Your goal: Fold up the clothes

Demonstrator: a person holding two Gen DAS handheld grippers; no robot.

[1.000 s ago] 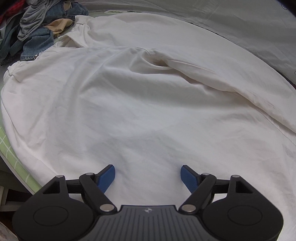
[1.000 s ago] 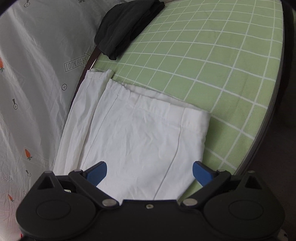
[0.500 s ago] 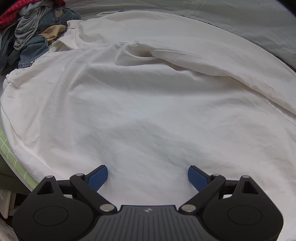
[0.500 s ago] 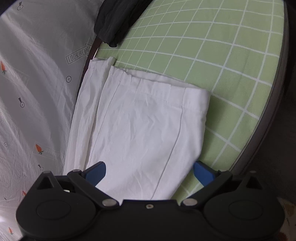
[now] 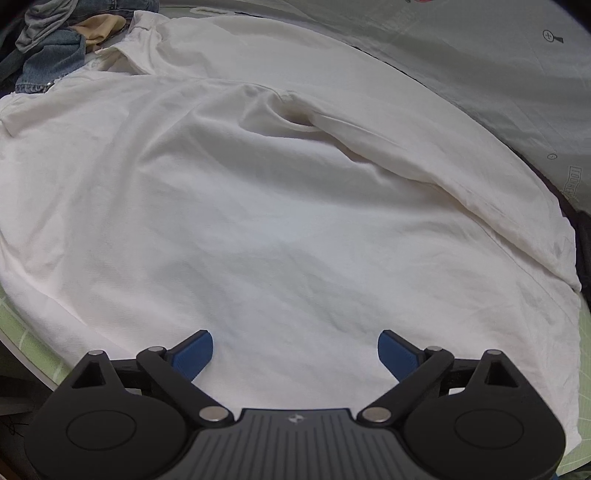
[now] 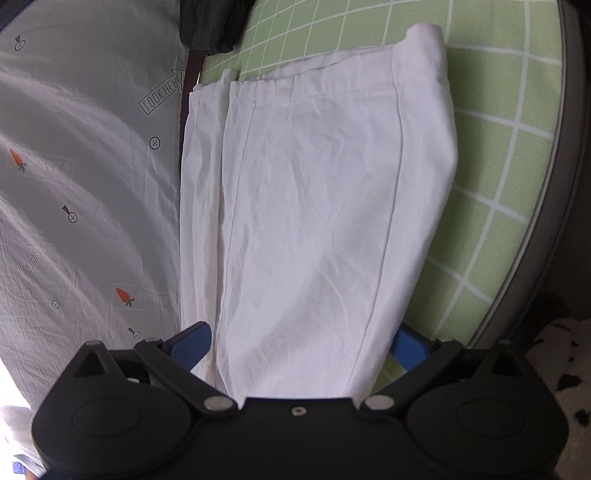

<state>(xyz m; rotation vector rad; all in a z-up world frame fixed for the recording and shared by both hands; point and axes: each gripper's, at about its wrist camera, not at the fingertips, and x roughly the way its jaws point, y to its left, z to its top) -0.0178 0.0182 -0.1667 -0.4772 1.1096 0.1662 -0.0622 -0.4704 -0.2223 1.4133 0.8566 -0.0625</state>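
A: Report the pose of the left gripper (image 5: 295, 354).

B: It is pitched steeply downward over the white garment (image 5: 258, 221). The jaws stand wide apart, having just been opening. Both blue pads (image 5: 194, 354) sit above the cloth with nothing clamped between them.

A: Location of the garment in the left wrist view?

B: It fills nearly the whole view, spread on the green checked mat (image 5: 26, 343). A raised fold (image 5: 299, 118) runs diagonally across its upper half.

A: Edges and clearance on that side?

B: The near-left garment edge lies just inside the mat edge, where a narrow green strip shows. A pile of clothes (image 5: 48, 48), denim and grey, sits at the far left corner, touching the white fabric. A grey printed sheet (image 5: 480, 66) borders the far right.

A: Report the right gripper (image 6: 303, 345).

B: It is angled moderately downward, aimed along the trouser legs (image 6: 314, 221). The jaws are spread wide. The cloth lies between them; the right pad is partly hidden under the fabric edge. No clamping is visible.

A: Edges and clearance on the right?

B: The hems (image 6: 332, 74) lie at the far end. Open mat (image 6: 498, 166) extends right to the rounded table rim (image 6: 554, 221). A dark garment (image 6: 210, 26) lies beyond the hems, apart from them. The grey sheet (image 6: 74, 184) borders the left edge of the legs.
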